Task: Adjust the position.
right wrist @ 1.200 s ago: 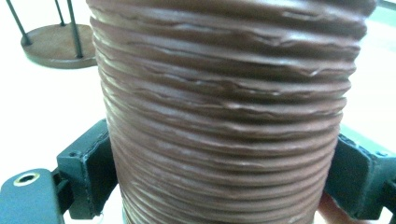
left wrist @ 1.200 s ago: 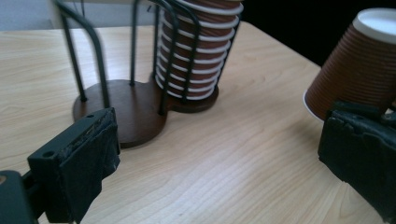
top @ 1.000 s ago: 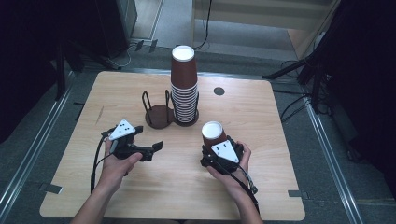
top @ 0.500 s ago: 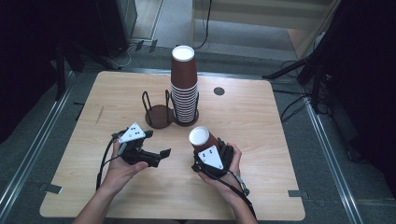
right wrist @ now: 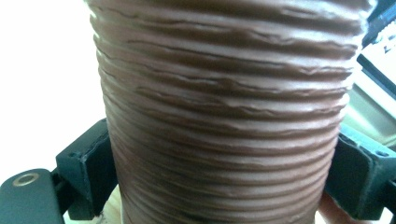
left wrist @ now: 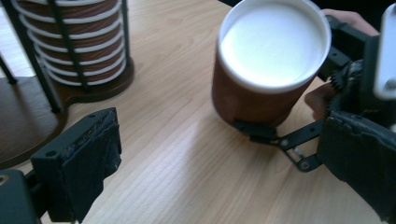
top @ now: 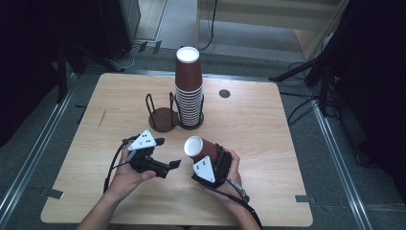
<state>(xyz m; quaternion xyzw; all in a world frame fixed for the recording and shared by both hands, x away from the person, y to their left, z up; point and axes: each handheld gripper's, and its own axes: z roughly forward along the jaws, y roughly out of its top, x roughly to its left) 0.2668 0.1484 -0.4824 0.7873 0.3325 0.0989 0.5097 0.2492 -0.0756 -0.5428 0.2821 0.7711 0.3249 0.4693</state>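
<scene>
Our right gripper [top: 207, 165] clamps a brown ribbed paper cup [top: 202, 149] by its wall, tipped so its white mouth faces our left gripper [top: 165, 165]. In the right gripper view both jaws press the cup's corrugated sides. Our left gripper sits just beside it with jaws spread wide and nothing between them, aimed at the cup's rim. We judge this a hand-over, or separating nested cups: next, the left jaws must close on the rim without crushing it. Farther back stands the wire cup holder [top: 163, 112], one bay bare, the other carrying the tall stack of cups [top: 189, 91].
</scene>
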